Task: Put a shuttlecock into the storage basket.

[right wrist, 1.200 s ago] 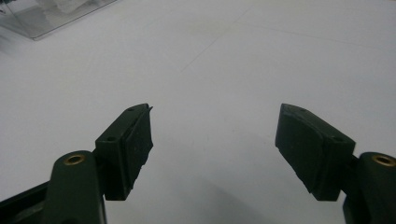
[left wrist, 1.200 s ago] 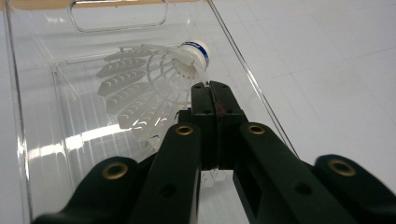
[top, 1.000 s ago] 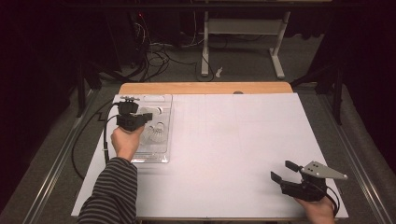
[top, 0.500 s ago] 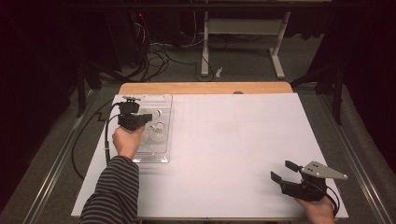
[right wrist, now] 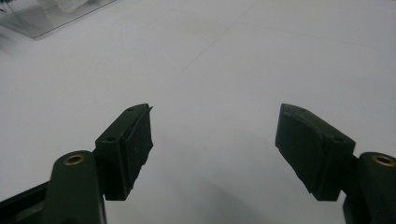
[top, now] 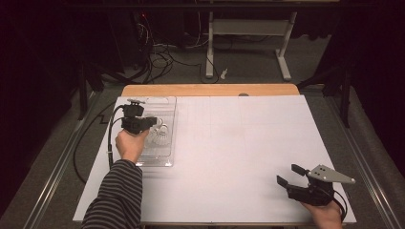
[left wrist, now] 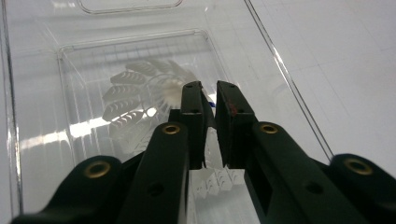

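**Left gripper easing its jaws off a shuttlecock in the clear tray**

At the table's left, the left gripper (left wrist: 208, 91) is hanging over the clear plastic tray (top: 168, 106), its jaws just opening to a narrow gap. The white shuttlecock (left wrist: 140, 95) is lying in the tray's ribbed compartment, feathers fanning out beyond the jaw tips, nothing visibly pinched; probably it is being released there. Far right, the right gripper (right wrist: 215, 140) is idling wide open above bare white paper (top: 239, 157), keeping clear.
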Motion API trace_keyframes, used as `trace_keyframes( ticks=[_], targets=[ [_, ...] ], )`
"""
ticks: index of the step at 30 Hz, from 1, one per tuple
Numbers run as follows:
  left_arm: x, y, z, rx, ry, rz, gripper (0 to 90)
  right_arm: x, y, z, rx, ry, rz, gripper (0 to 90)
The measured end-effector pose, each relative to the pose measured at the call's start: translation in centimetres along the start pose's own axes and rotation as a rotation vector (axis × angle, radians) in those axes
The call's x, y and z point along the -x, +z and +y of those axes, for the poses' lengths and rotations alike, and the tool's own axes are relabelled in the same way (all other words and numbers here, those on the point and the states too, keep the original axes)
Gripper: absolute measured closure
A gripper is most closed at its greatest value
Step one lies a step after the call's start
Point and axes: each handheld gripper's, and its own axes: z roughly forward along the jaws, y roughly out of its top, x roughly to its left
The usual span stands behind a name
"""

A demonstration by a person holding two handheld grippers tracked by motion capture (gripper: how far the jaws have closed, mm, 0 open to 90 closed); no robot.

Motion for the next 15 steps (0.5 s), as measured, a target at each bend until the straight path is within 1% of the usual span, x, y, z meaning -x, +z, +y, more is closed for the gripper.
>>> trace_keyframes(
  ticks=[3,7,10,12,15],
  targets=[
    [0.03,-0.22,-0.04,0.005,0.005,0.005,77.5,-0.01,-0.01,0.0,0.0,0.001,-0.001,28.0],
    [0.2,-0.53,-0.17,0.012,0.021,0.018,72.1,-0.01,-0.01,0.01,0.0,0.0,-0.001,28.0],
    [0.33,-0.71,-0.31,0.016,0.028,0.016,68.4,-0.02,-0.01,0.01,0.0,0.001,-0.001,28.0],
    [0.39,-0.79,-0.41,0.021,0.03,0.009,67.9,-0.02,-0.01,0.01,0.0,0.001,-0.002,28.0],
    [0.47,-0.82,-0.45,0.013,0.036,0.006,67.4,-0.02,0.01,0.01,-0.001,0.0,-0.002,28.0]
  ],
)
